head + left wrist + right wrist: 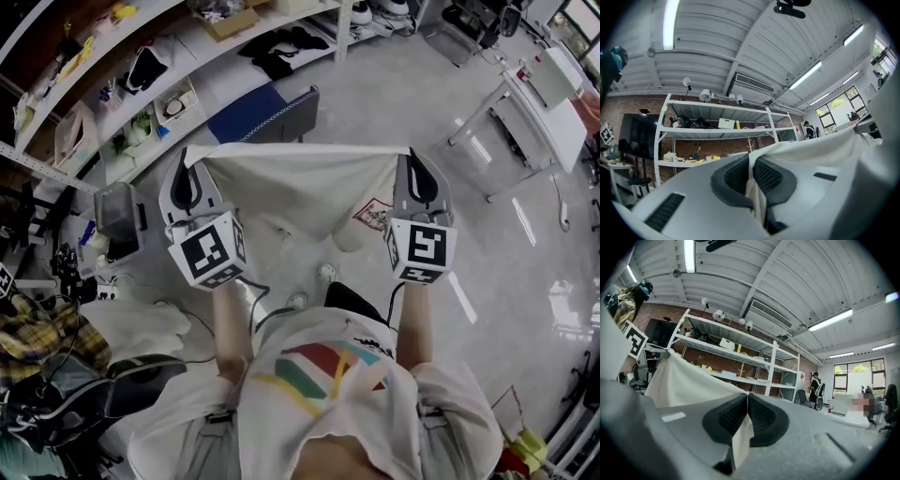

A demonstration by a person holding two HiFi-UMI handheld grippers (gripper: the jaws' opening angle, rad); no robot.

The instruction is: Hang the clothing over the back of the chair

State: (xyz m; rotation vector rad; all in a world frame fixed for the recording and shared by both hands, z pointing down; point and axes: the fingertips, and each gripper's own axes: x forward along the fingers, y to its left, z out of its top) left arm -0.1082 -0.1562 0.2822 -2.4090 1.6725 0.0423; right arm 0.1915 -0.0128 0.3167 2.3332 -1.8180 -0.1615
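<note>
A cream-white garment [300, 192] with a small red print hangs stretched between my two grippers in the head view. My left gripper [187, 161] is shut on its left top corner, and my right gripper [410, 155] is shut on its right top corner. In the left gripper view the cloth [806, 150] runs from between the dark pads [766, 176] off to the right. In the right gripper view the cloth [679, 380] leaves the pads [761, 418] toward the left. A dark chair back [291, 114] with a blue seat stands on the floor just beyond the garment's upper edge.
White shelving [169, 66] with bags, boxes and dark clothes runs along the upper left. A white desk frame [525, 112] stands at the upper right. Cables and a checked cloth [37, 333] lie at the lower left. A person [816, 385] stands far off by the windows.
</note>
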